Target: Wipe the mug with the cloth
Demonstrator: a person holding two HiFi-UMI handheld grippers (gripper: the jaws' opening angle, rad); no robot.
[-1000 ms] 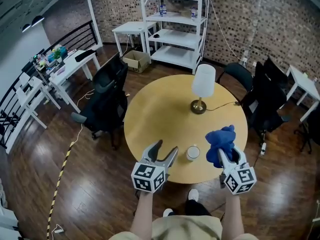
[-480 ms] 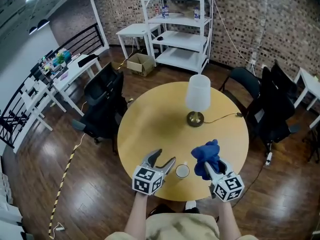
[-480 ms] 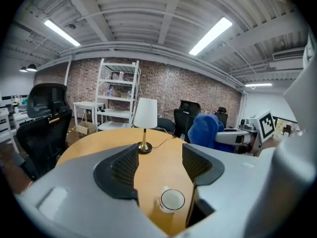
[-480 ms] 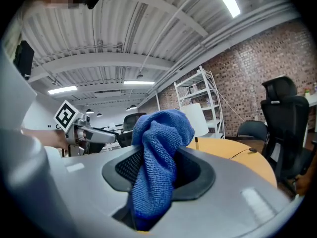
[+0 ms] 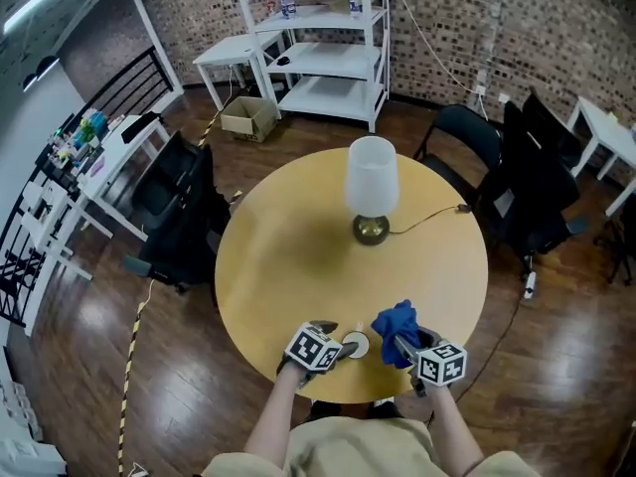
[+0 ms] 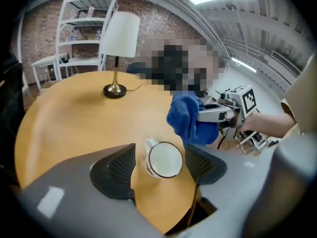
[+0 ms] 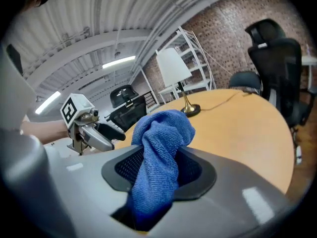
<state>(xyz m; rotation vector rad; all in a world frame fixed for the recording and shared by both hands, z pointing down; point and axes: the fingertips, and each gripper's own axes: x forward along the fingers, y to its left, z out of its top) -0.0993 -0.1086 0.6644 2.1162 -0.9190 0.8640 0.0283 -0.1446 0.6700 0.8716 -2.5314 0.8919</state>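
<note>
At the near edge of the round table (image 5: 298, 256), the left gripper (image 5: 336, 343) has just been opening its jaws. They stand wide around the white mug (image 5: 356, 345), not gripping it. Just right of it, the right gripper (image 7: 159, 172) is clamped on the blue cloth (image 7: 163, 133). A lamp (image 5: 371, 182) stands farther off.

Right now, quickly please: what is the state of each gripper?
Left gripper: open, its jaws have just been opening wider; the mug stands between them, not gripped.
Right gripper: closed on the blue cloth.
</note>
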